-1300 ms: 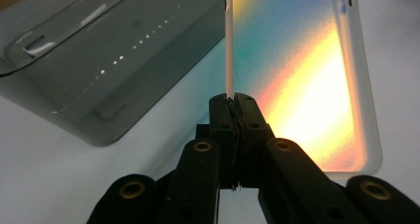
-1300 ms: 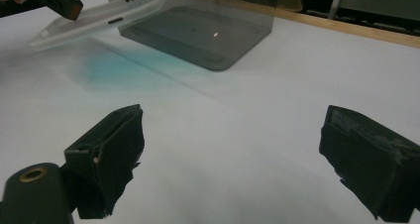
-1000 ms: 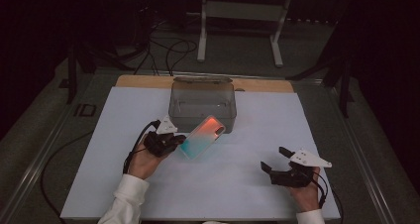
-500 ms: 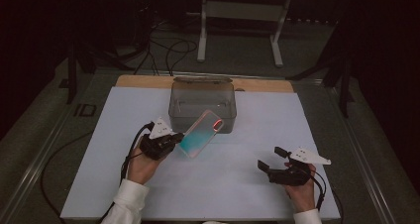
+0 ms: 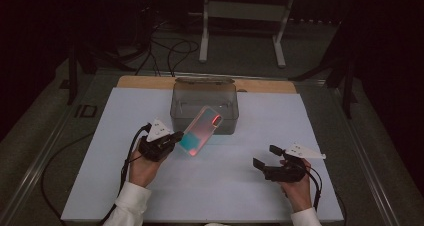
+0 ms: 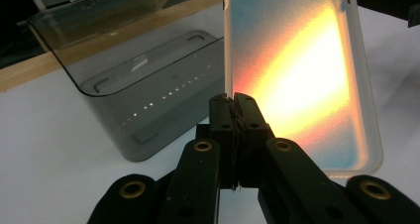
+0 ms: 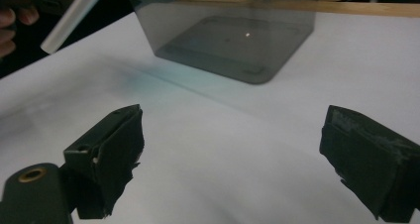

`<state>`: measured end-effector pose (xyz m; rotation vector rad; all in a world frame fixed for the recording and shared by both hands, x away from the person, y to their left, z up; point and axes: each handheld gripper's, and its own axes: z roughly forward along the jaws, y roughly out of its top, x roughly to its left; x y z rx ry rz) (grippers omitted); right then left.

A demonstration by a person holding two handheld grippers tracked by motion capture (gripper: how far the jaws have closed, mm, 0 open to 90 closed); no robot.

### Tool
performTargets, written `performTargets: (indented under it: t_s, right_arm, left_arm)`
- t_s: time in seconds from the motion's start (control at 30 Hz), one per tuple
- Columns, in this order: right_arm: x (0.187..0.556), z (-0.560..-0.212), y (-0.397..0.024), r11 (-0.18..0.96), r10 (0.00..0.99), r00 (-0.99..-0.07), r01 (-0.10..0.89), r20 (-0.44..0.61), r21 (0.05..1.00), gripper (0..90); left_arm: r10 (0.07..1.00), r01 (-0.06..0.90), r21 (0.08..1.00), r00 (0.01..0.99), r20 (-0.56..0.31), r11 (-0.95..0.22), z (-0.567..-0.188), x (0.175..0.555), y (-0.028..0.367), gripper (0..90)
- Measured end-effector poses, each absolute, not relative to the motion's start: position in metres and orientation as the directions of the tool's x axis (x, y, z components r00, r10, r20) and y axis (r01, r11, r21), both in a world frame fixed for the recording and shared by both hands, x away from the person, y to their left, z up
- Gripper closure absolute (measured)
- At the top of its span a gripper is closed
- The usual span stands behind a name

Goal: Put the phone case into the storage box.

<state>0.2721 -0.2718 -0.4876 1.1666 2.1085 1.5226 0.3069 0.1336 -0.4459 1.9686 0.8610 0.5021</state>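
**Frosted plastic case held aslant at the box's front**

Frosted plastic, glowing orange and teal, is what I have pinched in my left gripper (image 5: 170, 138): a phone case (image 5: 201, 130), caught by one edge with the jaws pressed tight together on it. Taking the smoky grey box (image 5: 204, 106) as my landmark, the case hangs just in front of its near wall and above the white table (image 5: 225, 186). Its long axis runs slantwise, from the jaws up and away toward the box's front rim, the far end overlapping that wall in the high view. I judge it is not yet inside.

My right gripper (image 5: 267, 162) rests well off to the box's right and nearer me, jaws spread wide with nothing between them. The left hand is plainly the nearer one.

So the coming move, as I read it, turns on that tilt: the case's far end must clear the near rim before it can drop into the box.
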Motion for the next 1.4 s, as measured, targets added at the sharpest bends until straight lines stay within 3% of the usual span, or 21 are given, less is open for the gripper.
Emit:
performTargets:
  t_s: [1.4]
  right_arm:
    - [0.315, -0.439, -0.177, 0.100, 0.639, -0.702, 0.482, 0.315, 0.870, 13.5]
  left_arm:
    - [0.831, 0.404, 0.888, 0.555, -0.045, -0.221, -0.448, 0.294, 0.130, 89.3]
